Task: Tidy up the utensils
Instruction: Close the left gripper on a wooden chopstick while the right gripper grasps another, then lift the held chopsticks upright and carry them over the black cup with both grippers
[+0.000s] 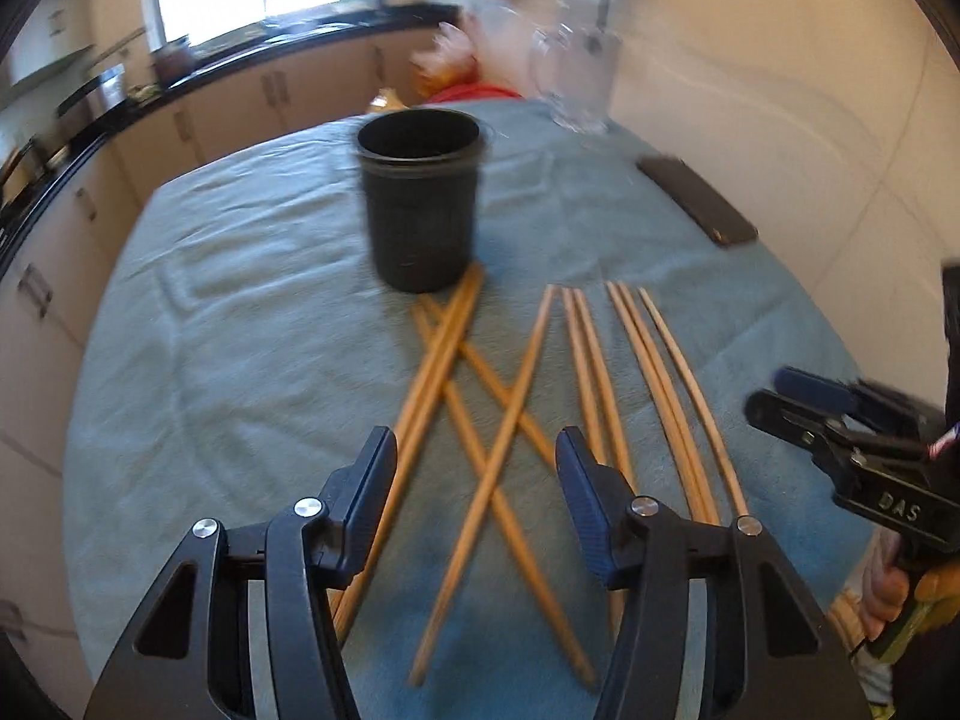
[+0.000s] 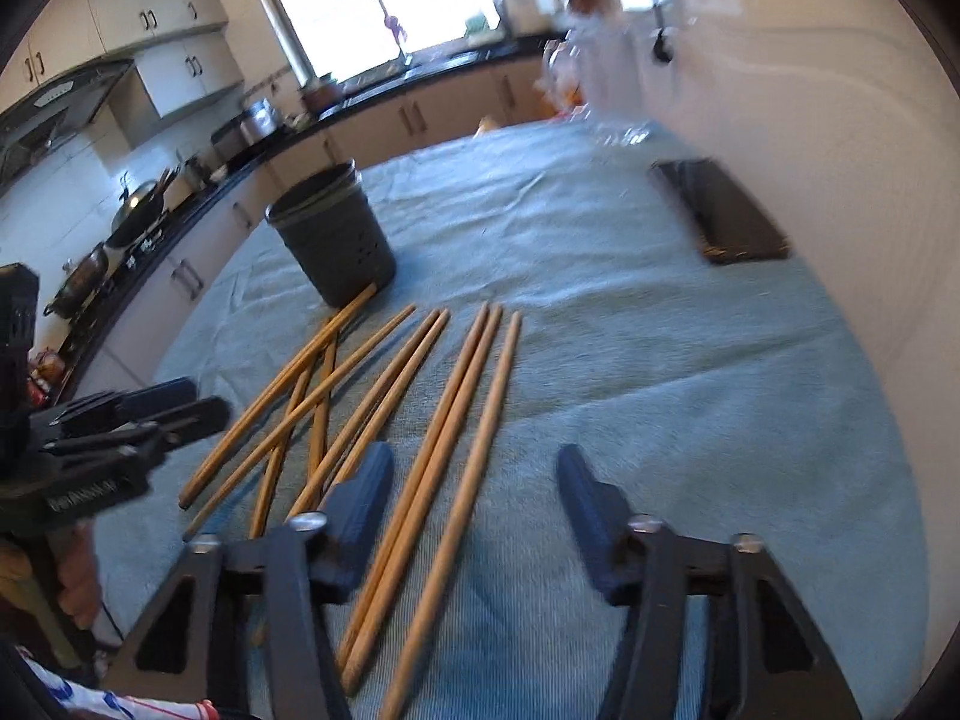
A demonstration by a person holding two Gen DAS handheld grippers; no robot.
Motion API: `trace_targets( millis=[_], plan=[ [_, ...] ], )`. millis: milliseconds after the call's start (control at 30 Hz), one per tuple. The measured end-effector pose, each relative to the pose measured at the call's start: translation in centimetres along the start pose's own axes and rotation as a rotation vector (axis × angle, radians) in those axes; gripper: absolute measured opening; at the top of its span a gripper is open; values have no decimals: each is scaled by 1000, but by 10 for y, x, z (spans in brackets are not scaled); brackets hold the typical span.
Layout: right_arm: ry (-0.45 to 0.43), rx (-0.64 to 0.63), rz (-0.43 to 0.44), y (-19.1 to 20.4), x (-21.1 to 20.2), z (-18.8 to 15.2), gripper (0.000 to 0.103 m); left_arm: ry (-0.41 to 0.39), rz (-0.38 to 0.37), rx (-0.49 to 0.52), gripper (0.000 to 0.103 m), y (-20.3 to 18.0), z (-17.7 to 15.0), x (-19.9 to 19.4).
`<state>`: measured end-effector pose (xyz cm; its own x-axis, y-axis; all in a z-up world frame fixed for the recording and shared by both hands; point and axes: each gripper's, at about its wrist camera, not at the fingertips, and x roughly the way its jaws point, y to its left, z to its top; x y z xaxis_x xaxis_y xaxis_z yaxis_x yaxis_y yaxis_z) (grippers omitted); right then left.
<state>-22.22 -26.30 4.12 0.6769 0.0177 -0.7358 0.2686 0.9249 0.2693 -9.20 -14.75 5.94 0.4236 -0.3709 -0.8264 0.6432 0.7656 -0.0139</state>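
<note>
Several wooden chopsticks (image 1: 516,408) lie on the teal cloth, some crossed at the left, others side by side at the right; they show in the right wrist view too (image 2: 420,420). A black round holder (image 1: 420,198) stands upright behind them, also in the right wrist view (image 2: 336,234). My left gripper (image 1: 477,450) is open and empty above the crossed chopsticks. My right gripper (image 2: 474,468) is open and empty above the three rightmost chopsticks. It appears at the right edge of the left wrist view (image 1: 780,399); the left gripper appears in the right wrist view (image 2: 192,399).
A dark flat phone-like slab (image 1: 696,198) lies at the table's far right near the wall, also in the right wrist view (image 2: 720,216). Clear glassware (image 1: 576,78) stands at the far end. Kitchen counters (image 2: 198,180) with pans run along the left.
</note>
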Motion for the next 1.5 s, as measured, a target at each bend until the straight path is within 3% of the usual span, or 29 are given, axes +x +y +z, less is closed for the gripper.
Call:
trace_targets(
  millis=[200, 500, 633, 700, 767, 833, 1067, 1500],
  plan=[
    [57, -45, -43, -1, 31, 13, 49, 76, 1, 101, 33, -18, 24, 35],
    [104, -48, -32, -3, 49, 18, 49, 140, 18, 216, 33, -36, 37, 66],
    [129, -49, -16, -1, 56, 24, 39, 173, 28, 230, 31, -42, 44, 79],
    [149, -37, -3, -2, 61, 28, 34, 192, 25, 222, 9, -41, 48, 83],
    [162, -25, 0, -4, 63, 31, 31, 197, 32, 215, 6, -41, 49, 86],
    [170, -23, -1, -6, 64, 32, 24, 178, 36, 213, 6, -40, 49, 84],
    [210, -60, -38, -3, 73, 39, 19, 150, 19, 139, 6, -27, 52, 65],
    [340, -113, -88, 2, 99, 70, 16, -47, -24, -12, 6, -6, 31, -42]
  ],
)
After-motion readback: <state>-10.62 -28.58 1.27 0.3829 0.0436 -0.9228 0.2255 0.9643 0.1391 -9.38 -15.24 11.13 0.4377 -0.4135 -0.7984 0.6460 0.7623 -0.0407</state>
